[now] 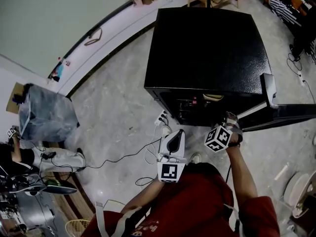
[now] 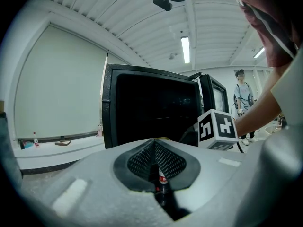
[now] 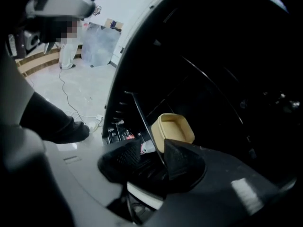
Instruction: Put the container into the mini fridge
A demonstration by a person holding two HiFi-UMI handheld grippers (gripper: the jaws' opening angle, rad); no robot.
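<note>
The black mini fridge (image 1: 207, 43) stands on the floor with its door (image 1: 286, 113) swung open to the right. A beige open container (image 3: 173, 129) sits upright on a wire shelf inside, and its rim shows in the head view (image 1: 213, 97). My right gripper (image 3: 151, 144) is at the fridge's mouth, just short of the container. Its jaws are apart and touch nothing, and a thin shelf rod runs across the gap. In the head view the right gripper (image 1: 232, 120) is at the fridge's front edge. My left gripper (image 1: 177, 134) hangs shut and empty in front of the fridge (image 2: 151, 108).
A power strip with cables (image 1: 163, 118) lies on the floor by the fridge's left corner. Small items (image 3: 124, 135) stand low inside the fridge. A grey covered bin (image 1: 47, 113) is at the left. A person (image 2: 244, 98) stands beyond the fridge.
</note>
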